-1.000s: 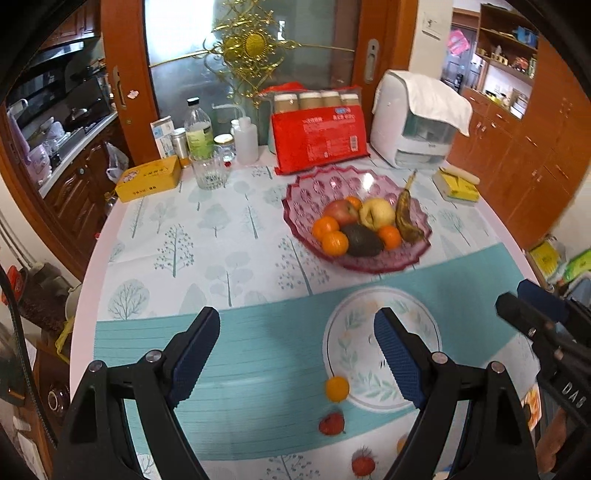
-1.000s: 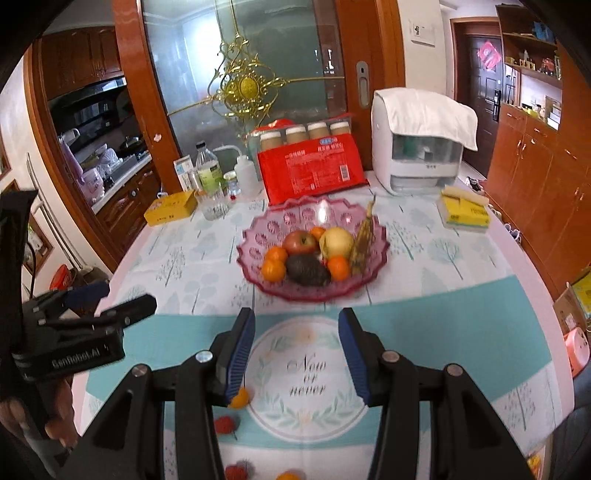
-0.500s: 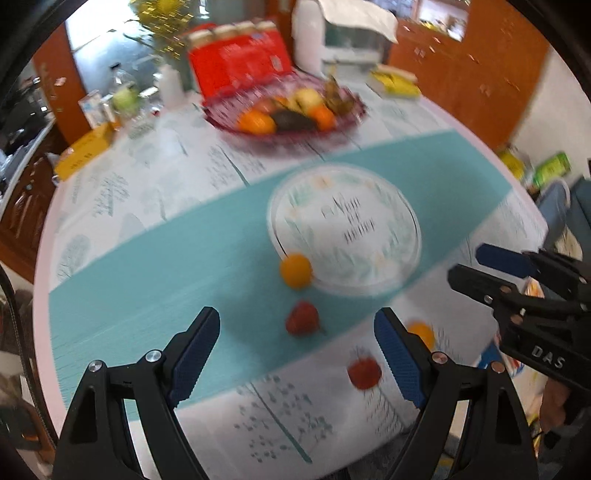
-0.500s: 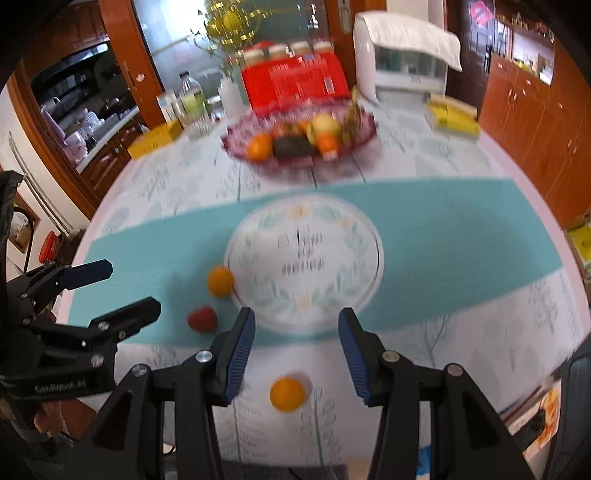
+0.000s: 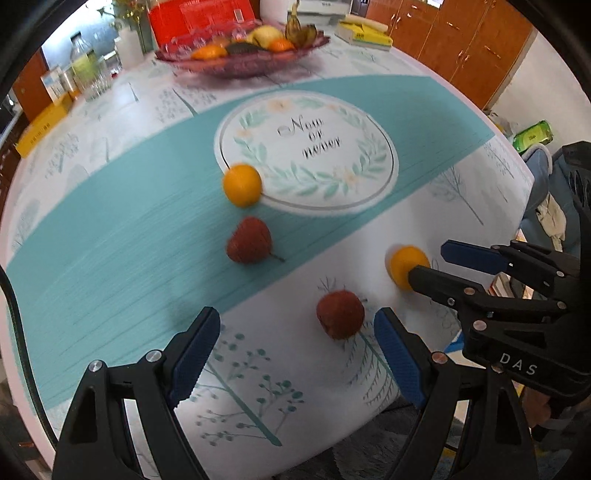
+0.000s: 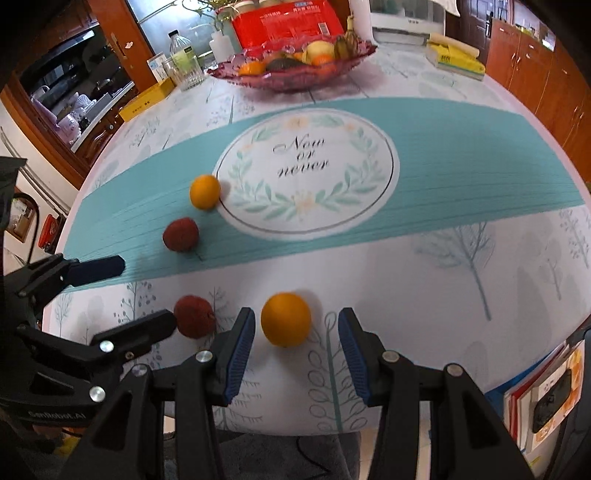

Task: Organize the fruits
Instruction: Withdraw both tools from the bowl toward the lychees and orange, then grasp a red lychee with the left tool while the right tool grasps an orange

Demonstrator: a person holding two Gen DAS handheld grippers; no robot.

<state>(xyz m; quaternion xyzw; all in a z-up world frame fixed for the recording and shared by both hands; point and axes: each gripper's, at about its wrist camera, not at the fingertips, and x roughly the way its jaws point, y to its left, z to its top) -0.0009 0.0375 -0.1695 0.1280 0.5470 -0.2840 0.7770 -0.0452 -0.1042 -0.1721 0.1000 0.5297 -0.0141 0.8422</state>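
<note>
Loose fruit lies near the table's front edge: a near orange (image 6: 285,318) (image 5: 405,262), a far orange (image 6: 205,191) (image 5: 242,184), a near red lychee (image 6: 194,315) (image 5: 340,313) and a far red lychee (image 6: 180,234) (image 5: 248,240). My right gripper (image 6: 295,350) is open, its blue pads either side of the near orange without touching it. My left gripper (image 5: 295,347) is open, with the near lychee just inside its right pad. A pink glass fruit bowl (image 6: 295,79) (image 5: 240,64) full of fruit stands at the far side.
The table has a teal cloth with a round "Now or never" print (image 6: 306,170). A red packet (image 6: 288,26), bottles (image 6: 181,55), a yellow box (image 6: 147,99) and a yellow book (image 6: 454,59) stand behind and beside the bowl. The table edge is directly below both grippers.
Both grippers have tilted down and come low over the table's front edge. The loose fruit, small and far before, now lies right at the pads. Both stay open.
</note>
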